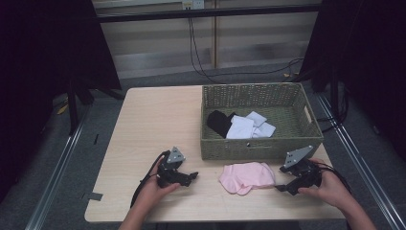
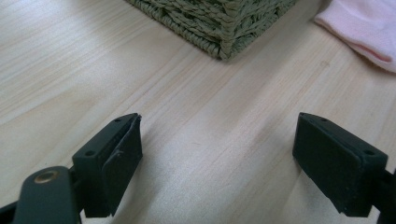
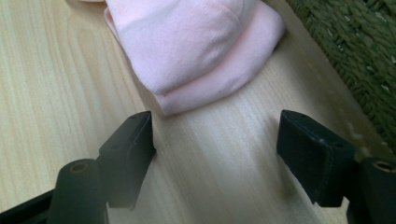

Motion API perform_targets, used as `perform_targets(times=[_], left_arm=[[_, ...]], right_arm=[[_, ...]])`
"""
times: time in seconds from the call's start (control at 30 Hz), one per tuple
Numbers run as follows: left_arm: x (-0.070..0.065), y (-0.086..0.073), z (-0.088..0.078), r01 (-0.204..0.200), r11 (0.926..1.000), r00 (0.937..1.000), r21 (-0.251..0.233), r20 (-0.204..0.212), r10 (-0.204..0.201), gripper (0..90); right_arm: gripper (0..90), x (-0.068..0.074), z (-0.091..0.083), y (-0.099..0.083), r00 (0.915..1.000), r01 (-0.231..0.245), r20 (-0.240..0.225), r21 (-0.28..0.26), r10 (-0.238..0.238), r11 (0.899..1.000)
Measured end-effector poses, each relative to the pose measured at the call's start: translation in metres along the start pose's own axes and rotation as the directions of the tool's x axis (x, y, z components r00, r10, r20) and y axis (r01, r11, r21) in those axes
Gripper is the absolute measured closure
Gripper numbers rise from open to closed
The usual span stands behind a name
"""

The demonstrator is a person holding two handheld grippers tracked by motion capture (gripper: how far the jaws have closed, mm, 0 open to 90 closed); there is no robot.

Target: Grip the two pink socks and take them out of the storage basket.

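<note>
On the pale worktop (image 1: 143, 120), the right gripper (image 3: 215, 140) nears the pink cloth (image 1: 248, 176) with jaws wide and empty; closing short could pinch only its edge and drop it.

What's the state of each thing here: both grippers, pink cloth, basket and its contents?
Left gripper: jaws open, nothing between them, over bare table.
Right gripper: jaws open, nothing between them, pointed at the cloth's edge.
Folded pink cloth: flat on the light wooden table, ungripped, in front of the basket.
Green woven rectangular basket: upright, open-topped.
Black cloth: inside basket.
White cloths: inside basket, piled.
</note>
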State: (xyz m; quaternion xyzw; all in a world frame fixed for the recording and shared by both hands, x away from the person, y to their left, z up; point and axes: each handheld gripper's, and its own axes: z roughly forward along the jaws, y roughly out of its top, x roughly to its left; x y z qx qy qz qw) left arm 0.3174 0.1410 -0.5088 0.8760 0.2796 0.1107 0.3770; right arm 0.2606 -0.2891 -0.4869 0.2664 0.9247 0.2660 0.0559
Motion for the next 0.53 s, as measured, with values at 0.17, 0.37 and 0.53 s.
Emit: perform_targets(times=[0.17,0.37,0.53], left_arm=[[0.000,0.000,0.000,-0.001,1.0000,1.0000,0.000,0.000,0.001,15.3],[0.000,0.000,0.000,-0.001,1.0000,1.0000,0.000,-0.001,0.001,15.3],[0.000,0.000,0.000,-0.001,1.0000,1.0000,0.000,-0.001,0.001,15.3]], right_arm=[[23.5,0.002,0.001,-0.004,1.0000,0.001,0.004,-0.037,-0.001,0.999],[23.0,0.003,0.001,-0.013,1.0000,-0.003,0.009,-0.096,0.004,0.995],[22.8,0.004,0.001,-0.012,0.9999,-0.010,0.010,-0.093,0.011,0.996]])
